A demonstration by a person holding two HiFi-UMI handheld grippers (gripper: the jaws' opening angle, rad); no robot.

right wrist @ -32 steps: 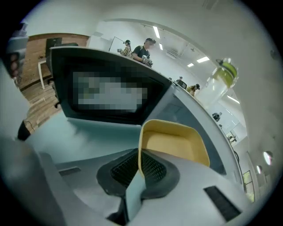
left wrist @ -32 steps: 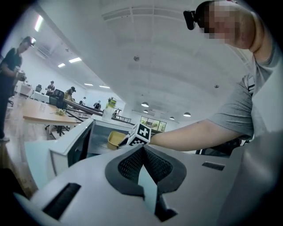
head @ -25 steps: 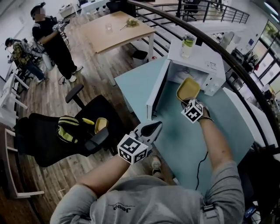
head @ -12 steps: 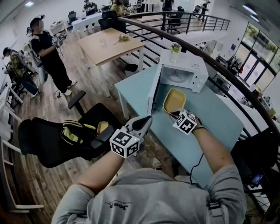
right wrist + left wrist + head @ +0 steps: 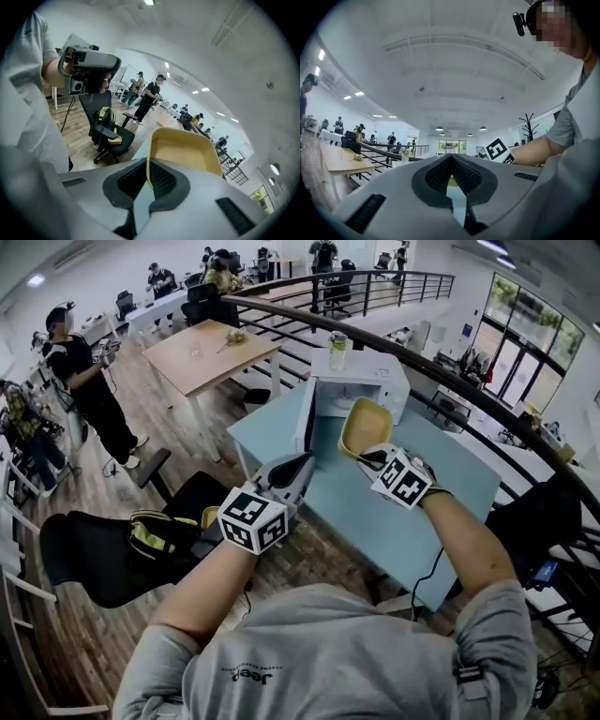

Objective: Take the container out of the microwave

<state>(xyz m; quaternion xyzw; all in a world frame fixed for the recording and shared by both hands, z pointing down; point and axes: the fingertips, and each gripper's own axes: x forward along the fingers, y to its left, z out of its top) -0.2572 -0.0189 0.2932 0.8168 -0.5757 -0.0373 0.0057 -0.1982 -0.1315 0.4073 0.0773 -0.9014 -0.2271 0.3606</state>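
The yellow container [image 5: 364, 426] hangs in the air over the light blue table [image 5: 422, 521], in front of the white microwave [image 5: 361, 382], whose door [image 5: 306, 414] stands open. My right gripper [image 5: 368, 457] is shut on the container's near rim. In the right gripper view the rim [image 5: 148, 154] sits pinched between the pads and the tray [image 5: 185, 150] tilts away from me. My left gripper [image 5: 302, 463] floats beside the door's edge, shut, with nothing in it. In the left gripper view its pads [image 5: 440, 176] meet at the tip.
A bottle [image 5: 337, 350] stands on top of the microwave. A black office chair with a yellow-black bag [image 5: 155, 538] is at the left of the table. Farther left are a wooden table [image 5: 211, 352] and a standing person [image 5: 89, 395]. A curved railing [image 5: 487, 399] runs behind.
The right gripper has carried the container out and away from the microwave's opening, and upward. The left gripper has also risen. The head view has tilted up.
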